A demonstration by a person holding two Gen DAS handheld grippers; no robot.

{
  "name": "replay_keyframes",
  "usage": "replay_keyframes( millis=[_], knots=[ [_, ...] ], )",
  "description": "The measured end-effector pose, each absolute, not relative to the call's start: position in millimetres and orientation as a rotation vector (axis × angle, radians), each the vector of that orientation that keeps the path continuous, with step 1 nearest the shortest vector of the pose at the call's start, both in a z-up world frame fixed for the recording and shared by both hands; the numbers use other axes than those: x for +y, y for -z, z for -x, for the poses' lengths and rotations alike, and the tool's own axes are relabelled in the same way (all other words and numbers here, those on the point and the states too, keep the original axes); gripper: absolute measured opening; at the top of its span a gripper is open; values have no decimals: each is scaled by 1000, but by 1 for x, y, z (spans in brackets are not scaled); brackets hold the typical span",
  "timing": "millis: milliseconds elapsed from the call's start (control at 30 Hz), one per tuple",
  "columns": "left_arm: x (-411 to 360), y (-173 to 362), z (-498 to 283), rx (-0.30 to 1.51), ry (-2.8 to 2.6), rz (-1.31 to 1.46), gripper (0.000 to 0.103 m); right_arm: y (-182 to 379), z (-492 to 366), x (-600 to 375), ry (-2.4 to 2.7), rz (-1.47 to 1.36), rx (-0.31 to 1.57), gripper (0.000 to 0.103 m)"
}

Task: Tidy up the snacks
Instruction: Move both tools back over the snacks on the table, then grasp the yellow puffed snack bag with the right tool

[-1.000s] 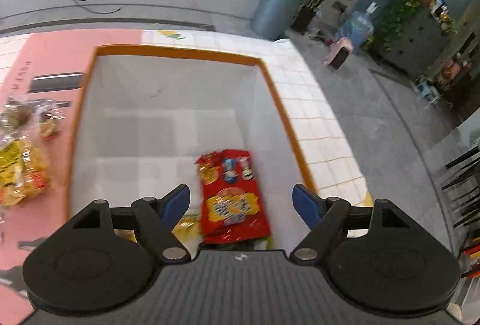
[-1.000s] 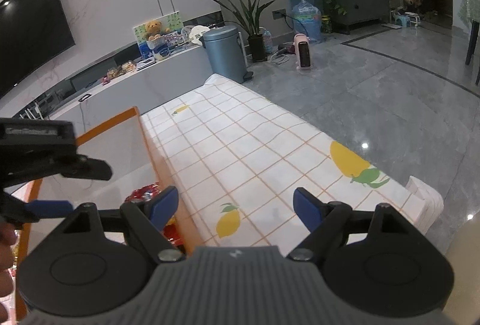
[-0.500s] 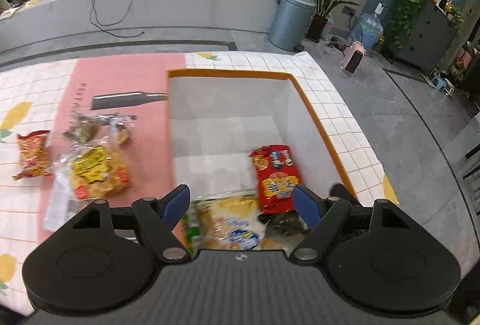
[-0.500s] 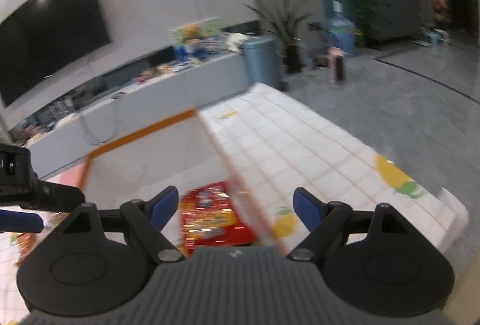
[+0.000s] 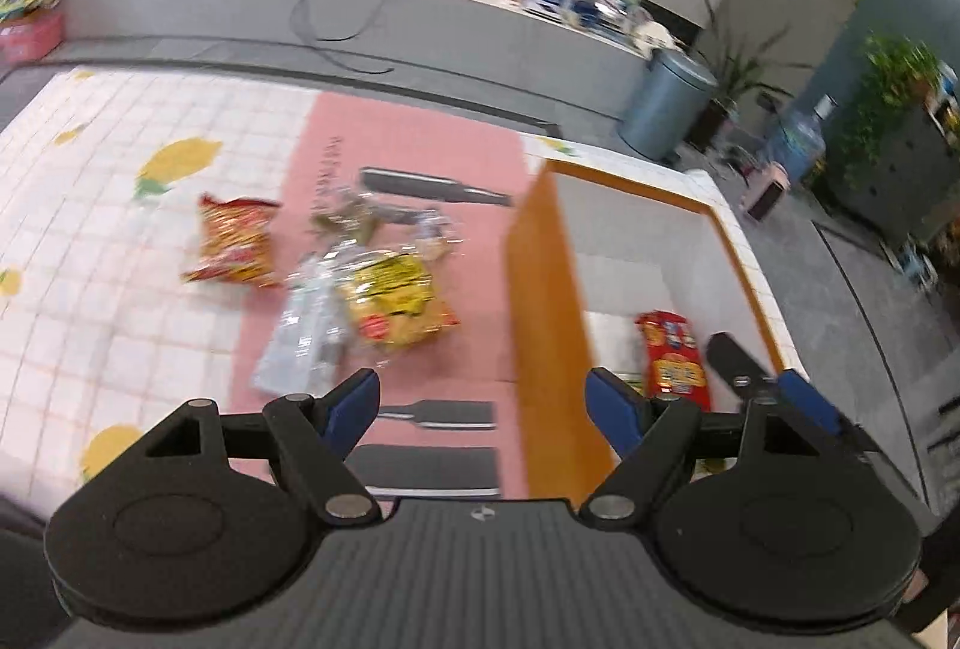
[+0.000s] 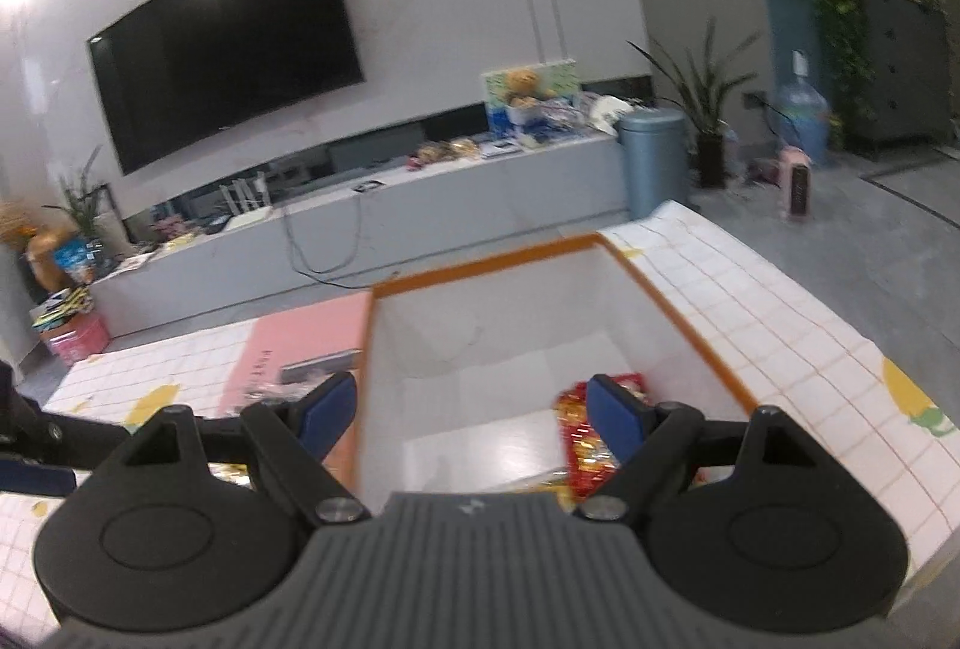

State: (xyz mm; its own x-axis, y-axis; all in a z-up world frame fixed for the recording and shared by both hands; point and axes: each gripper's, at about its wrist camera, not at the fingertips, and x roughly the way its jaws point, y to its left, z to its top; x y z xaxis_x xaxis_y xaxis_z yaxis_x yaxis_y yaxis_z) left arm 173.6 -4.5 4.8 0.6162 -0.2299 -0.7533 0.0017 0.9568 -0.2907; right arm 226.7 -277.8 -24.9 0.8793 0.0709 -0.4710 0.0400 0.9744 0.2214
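My left gripper (image 5: 483,406) is open and empty, over the edge where the pink mat (image 5: 414,145) meets the orange-walled box (image 5: 543,301). Loose snacks lie on the mat ahead of it: a yellow bag (image 5: 393,307), a clear bag (image 5: 306,343), small clear packets (image 5: 360,220) and a red-orange bag (image 5: 234,244) just off the mat. A red pack (image 5: 669,355) lies inside the box. My right gripper (image 6: 471,406) is open and empty above the box (image 6: 480,337), with the red pack (image 6: 582,427) under its right finger. Its fingers (image 5: 804,397) show at the right of the left wrist view.
The box stands on a table with a white lemon-print cloth (image 5: 120,205). Dark grey bars (image 5: 432,187) lie on the mat. Beyond the table are a long grey TV bench (image 6: 372,229), a grey bin (image 6: 654,157), plants and open floor to the right.
The left gripper has swung left from over the box to its left wall, bringing the snacks on the mat into view. The right gripper has swung left over the box. Both stayed open.
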Motion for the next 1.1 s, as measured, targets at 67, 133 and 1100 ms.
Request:
replay_keyframes(
  millis=[67,133,1100],
  knots=[
    [16,0,-174,915,123,315,91,22,-225,-268,-39,-213,480,82],
    [38,6,-175,916,111,369,91,17,-222,-255,-46,-170,436,82],
    [133,129,-228,1028,49,416,91,159,-266,-79,-258,654,451,100]
  ],
)
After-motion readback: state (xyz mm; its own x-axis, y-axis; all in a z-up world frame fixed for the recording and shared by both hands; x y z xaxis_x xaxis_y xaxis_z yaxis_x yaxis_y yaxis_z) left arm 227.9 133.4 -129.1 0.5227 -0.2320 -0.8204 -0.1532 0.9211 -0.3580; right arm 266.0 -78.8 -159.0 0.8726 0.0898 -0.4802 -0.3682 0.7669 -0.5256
